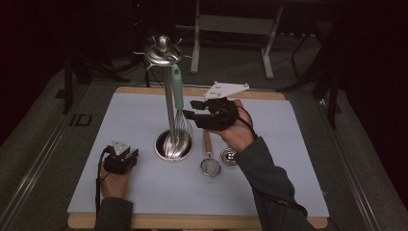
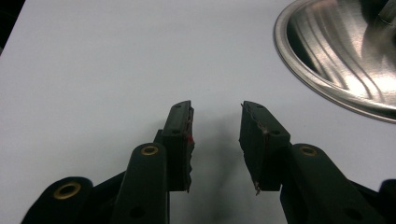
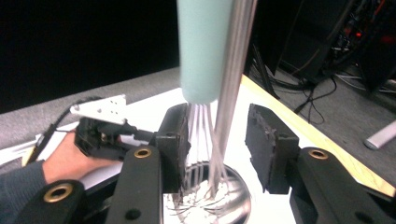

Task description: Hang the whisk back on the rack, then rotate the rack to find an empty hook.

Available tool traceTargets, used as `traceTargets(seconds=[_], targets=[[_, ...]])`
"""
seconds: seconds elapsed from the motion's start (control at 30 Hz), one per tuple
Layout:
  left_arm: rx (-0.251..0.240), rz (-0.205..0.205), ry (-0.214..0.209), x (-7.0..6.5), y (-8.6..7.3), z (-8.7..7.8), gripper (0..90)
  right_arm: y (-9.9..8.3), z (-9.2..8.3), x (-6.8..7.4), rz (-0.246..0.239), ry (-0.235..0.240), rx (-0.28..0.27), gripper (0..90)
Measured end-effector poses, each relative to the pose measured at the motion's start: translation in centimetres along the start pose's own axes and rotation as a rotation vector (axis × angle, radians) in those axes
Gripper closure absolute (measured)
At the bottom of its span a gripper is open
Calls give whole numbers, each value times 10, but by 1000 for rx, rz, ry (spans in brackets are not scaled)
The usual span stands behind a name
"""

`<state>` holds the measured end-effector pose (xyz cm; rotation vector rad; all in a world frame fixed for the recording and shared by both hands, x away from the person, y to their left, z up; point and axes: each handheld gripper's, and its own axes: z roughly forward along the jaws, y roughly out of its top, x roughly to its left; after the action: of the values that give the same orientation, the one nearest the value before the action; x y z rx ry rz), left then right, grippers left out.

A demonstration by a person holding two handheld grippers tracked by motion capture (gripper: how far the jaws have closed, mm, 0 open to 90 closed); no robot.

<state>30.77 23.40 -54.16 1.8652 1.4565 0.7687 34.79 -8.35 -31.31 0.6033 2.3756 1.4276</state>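
The left gripper [image 1: 126, 155] rests near the counter's [image 1: 144, 192] front-left corner, its fingers [image 2: 180, 140] spread with nothing between them, idle just left of the stand's base [image 2: 336, 56]. It could usefully move in and steady that base, since a pull on the whisk may tip the tall stand.

The right gripper [image 1: 192, 109] is at the whisk [image 1: 179, 103], which hangs from a hook at the top of the stand [image 1: 168, 103], mid-counter, with its wires reaching down into the round steel base. The right fingers [image 3: 175, 144] are spread either side of the wires, just below the mint handle [image 3: 203, 46]; they are not pinching yet. My judgement is that the step in hand is taking hold of the whisk. To do it well, I would close higher, on the solid handle rather than the springy wires, keep the stand's pole [image 3: 231, 93] outside the grip, then lift straight up to clear the hook before drawing away.

In the right gripper view the pole crosses in front of the wires, so whether it lies between the fingers is hard to tell. The handle's top and the hook are cut off there, and in the high view the hook is too small to read. Nearer the counter's front edge, a strainer [image 1: 210, 161] lies just beside a small round thing [image 1: 229, 155] that the right forearm partly covers; I cannot tell what it is.
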Motion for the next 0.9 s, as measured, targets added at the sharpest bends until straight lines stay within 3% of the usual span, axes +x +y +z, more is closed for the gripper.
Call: traceTargets(seconds=[0.4, 0.5, 0.67, 0.9], targets=[[-2, -3, 1, 0, 0, 0, 637, -21, -7, -10, -3, -48, 71, 583], [-5, -7, -1, 1, 0, -1, 635, -28, -8, -15, -13, -78, 116, 589], [-8, -9, -1, 1, 0, -1, 631, -37, -9, -19, -7, -76, 140, 596], [-19, -31, -2, 3, -1, -2, 628, -63, -12, -27, 6, -105, 194, 565]])
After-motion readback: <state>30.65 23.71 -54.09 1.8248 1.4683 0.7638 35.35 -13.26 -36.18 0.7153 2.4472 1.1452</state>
